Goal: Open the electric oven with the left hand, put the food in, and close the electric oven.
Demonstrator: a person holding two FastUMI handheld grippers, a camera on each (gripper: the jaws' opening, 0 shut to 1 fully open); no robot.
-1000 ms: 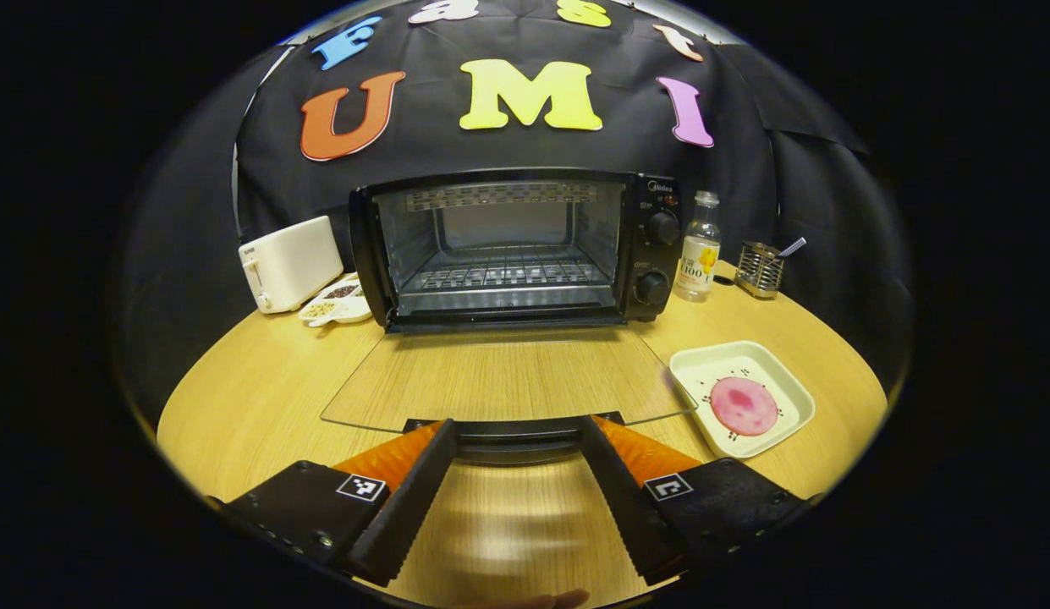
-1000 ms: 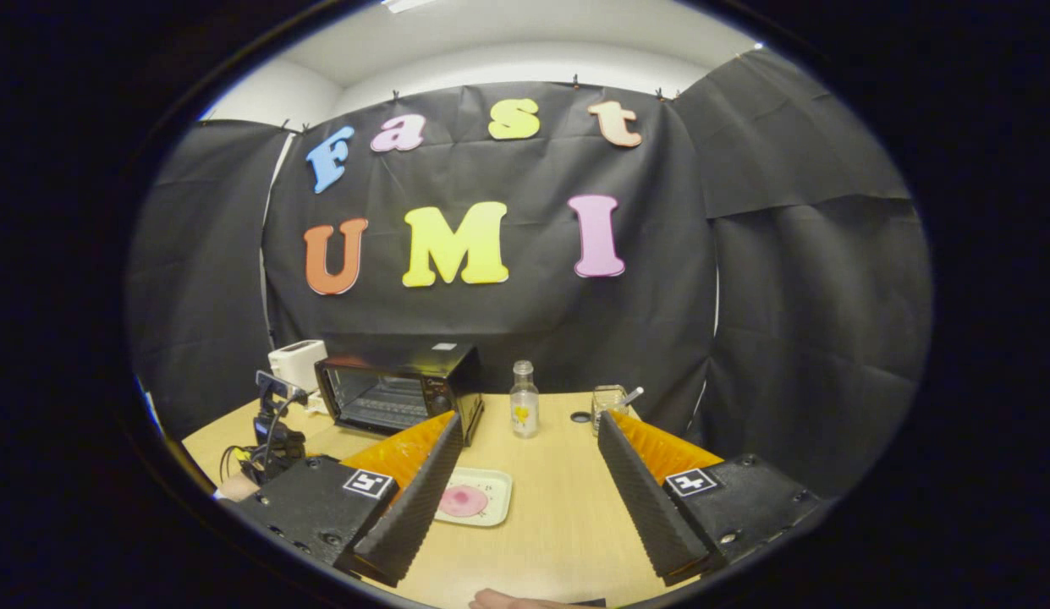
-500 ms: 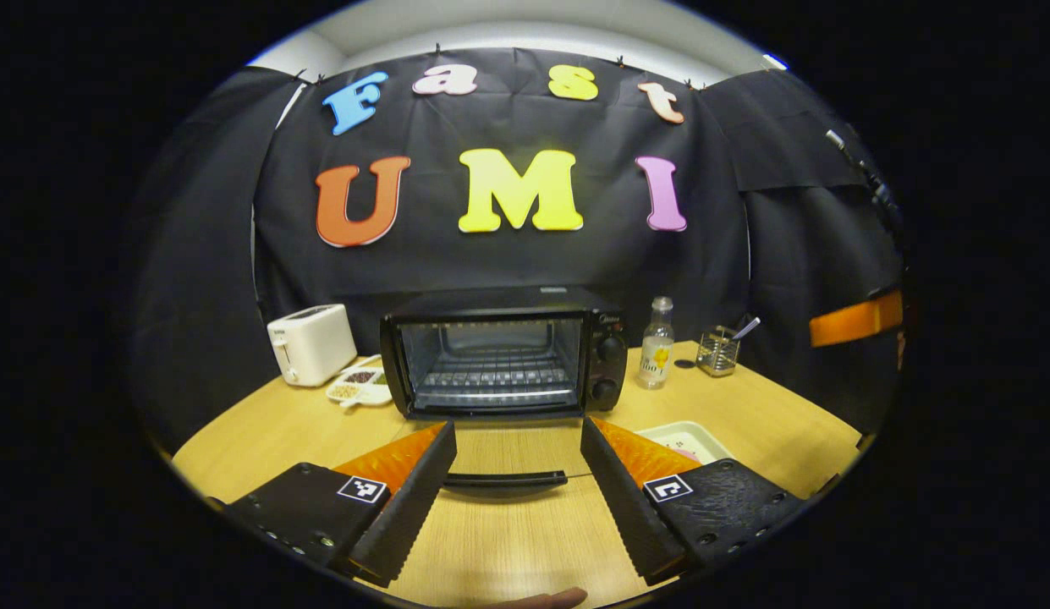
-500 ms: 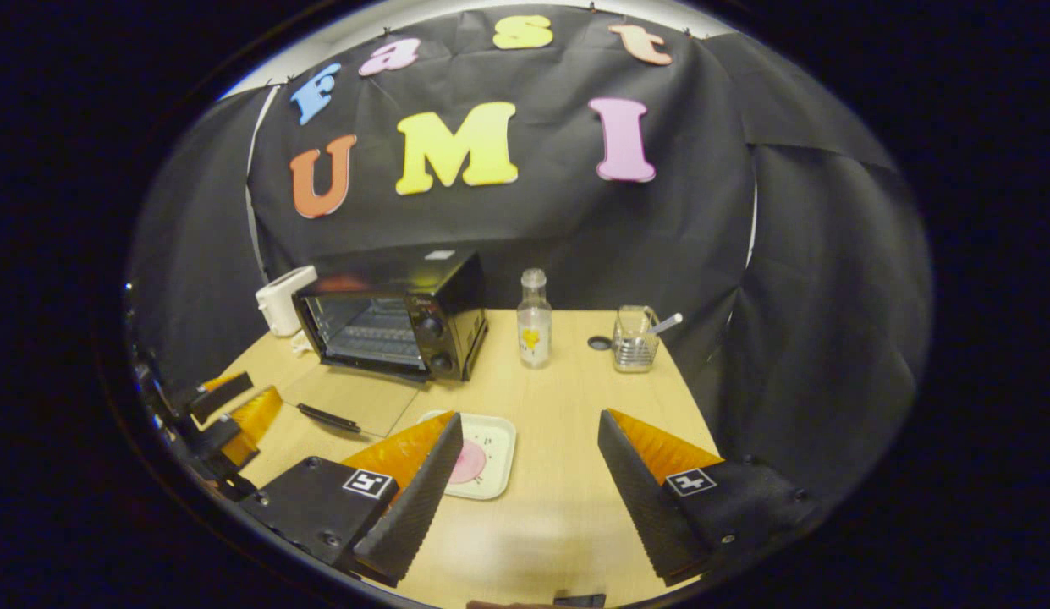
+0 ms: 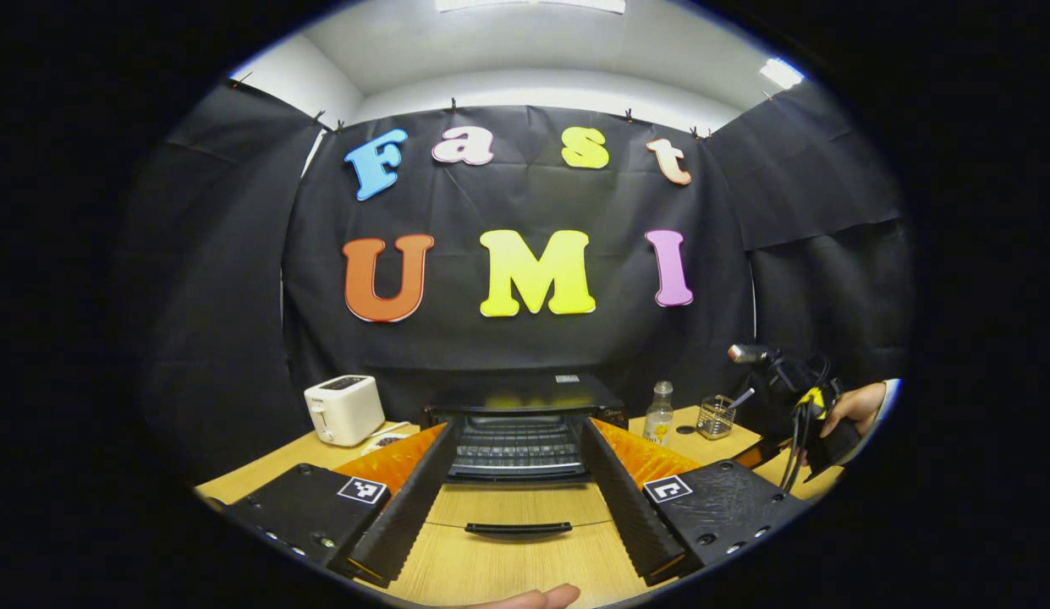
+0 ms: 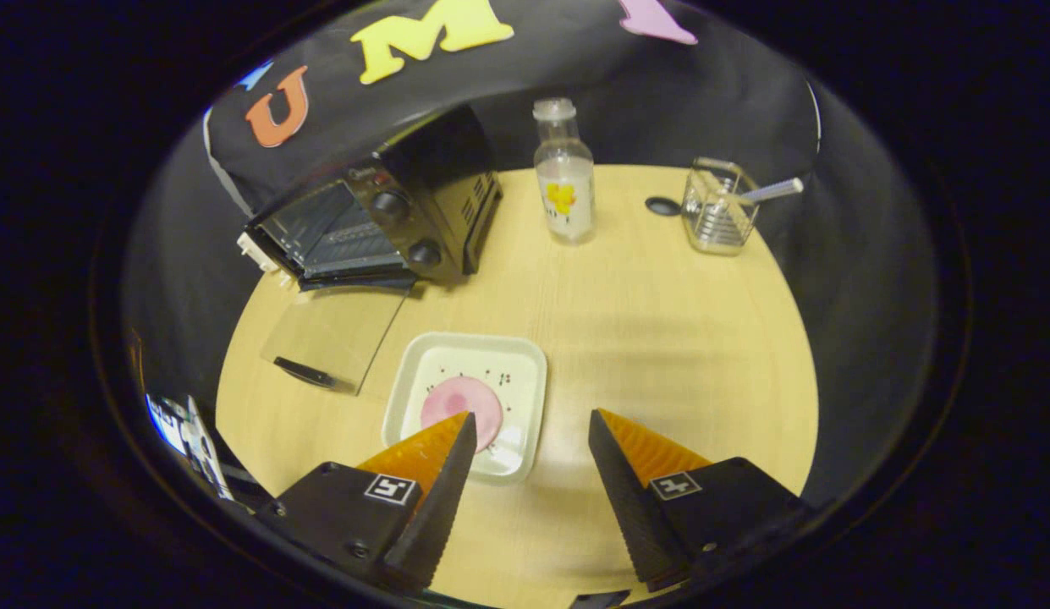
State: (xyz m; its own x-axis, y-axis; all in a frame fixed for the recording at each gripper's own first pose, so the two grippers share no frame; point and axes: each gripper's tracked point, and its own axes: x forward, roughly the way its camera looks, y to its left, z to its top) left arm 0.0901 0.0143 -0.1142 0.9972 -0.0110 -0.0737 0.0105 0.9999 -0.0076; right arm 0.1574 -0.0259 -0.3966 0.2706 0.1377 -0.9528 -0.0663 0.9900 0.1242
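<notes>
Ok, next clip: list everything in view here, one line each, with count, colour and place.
electric oven: 1, black, back left, glass door flat open
plate: 1, white, square, mid-table
food: 1, pink round slice, on plate
bottle: 1, clear, right of oven
wire holder: 1, metal, back right
toaster: 1, white, left of oven
table: 1, light wood
left gripper: 1, open, empty
right gripper: 1, open, above plate's near edge
</notes>
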